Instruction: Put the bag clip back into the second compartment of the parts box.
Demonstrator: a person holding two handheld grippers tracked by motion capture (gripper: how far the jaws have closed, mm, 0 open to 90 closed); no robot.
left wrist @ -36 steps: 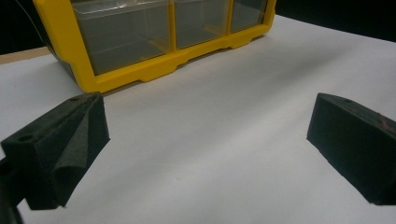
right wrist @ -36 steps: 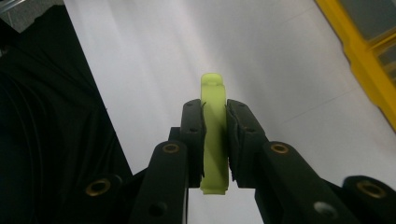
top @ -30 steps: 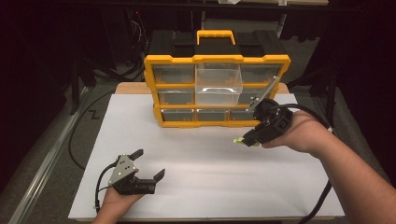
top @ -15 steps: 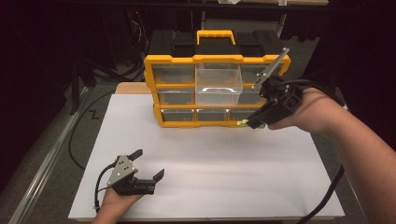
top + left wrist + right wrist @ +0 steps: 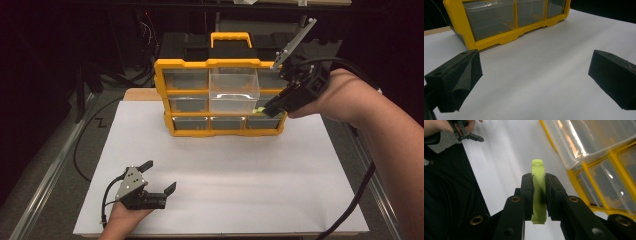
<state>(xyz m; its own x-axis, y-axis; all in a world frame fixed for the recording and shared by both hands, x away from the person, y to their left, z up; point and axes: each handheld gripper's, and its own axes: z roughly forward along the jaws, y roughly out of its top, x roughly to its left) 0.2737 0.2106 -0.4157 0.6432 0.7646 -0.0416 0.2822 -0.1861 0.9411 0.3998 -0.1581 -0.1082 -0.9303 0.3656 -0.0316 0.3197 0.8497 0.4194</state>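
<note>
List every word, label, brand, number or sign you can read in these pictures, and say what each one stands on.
None: no readable text in any view.
The yellow drawer organizer shows no brand or label on its frame or clear drawers.
The lime-green piece held in the right tool carries no marking.
The left tool and the white sheet are bare too.

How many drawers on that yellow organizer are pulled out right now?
1: the clear drawer at top middle of the organizer sticks out. The rest look pushed in, though the right claw covers some at right.

White sheet point(image 5: 225, 165) covering the table, black cable point(image 5: 82, 145) looping along its left edge, dark cluttered background behind.
</note>
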